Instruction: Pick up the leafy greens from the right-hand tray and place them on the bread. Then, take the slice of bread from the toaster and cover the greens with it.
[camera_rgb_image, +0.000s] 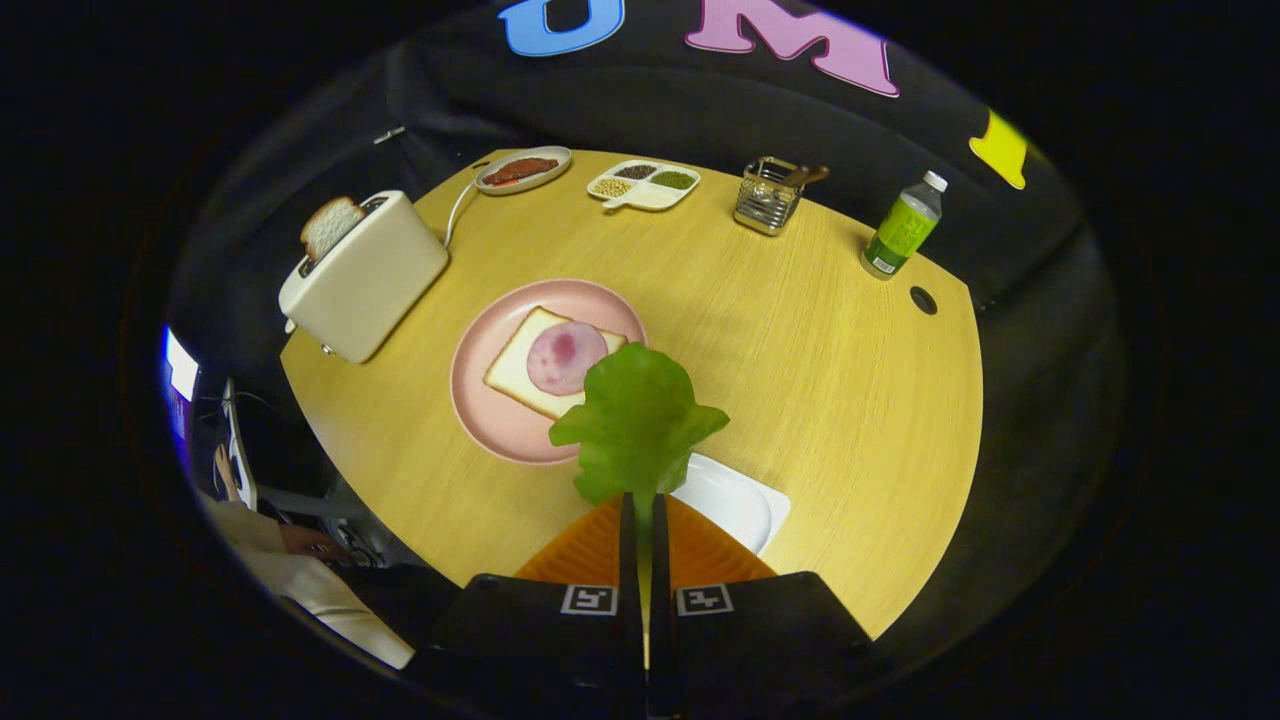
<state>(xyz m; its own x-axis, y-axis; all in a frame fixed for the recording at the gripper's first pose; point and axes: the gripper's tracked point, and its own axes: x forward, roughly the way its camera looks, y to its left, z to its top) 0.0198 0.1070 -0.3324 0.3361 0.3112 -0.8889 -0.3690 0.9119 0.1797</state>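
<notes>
Gripper: we see the gripper (645, 520) with its two fingers pressed almost together, pinching the stem end of the leafy greens (637, 420); both fingers bear on the leaf.
Leafy greens: we note one flat green leaf standing up from between the fingertips, lifted off the white tray (740, 500), its top edge overlapping the near rim of the pink plate (490, 400).
White tray: it lies just ahead of the fingers and to their right, on the wooden table (800, 330); we see bare white surface where it shows.
Pink plate: we find it beyond the fingertips, slightly left, near the middle of the table.
Bread on plate: one slice of bread (515, 365) lies flat on the plate, with a round slice of ham (565, 357) on top of it.
Toaster: the cream toaster (365, 275) stands left of the plate near the table edge; we see a slice of toast (331, 226) sticking up from its slot.
Far edge of table: we record an oval dish of red food (522, 169), a divided dish of grains (643, 184), a wire basket (768, 195) and a green bottle (903, 236), all well apart from the plate.
Person: a light sleeve (300, 580) shows below the table edge at left.
</notes>
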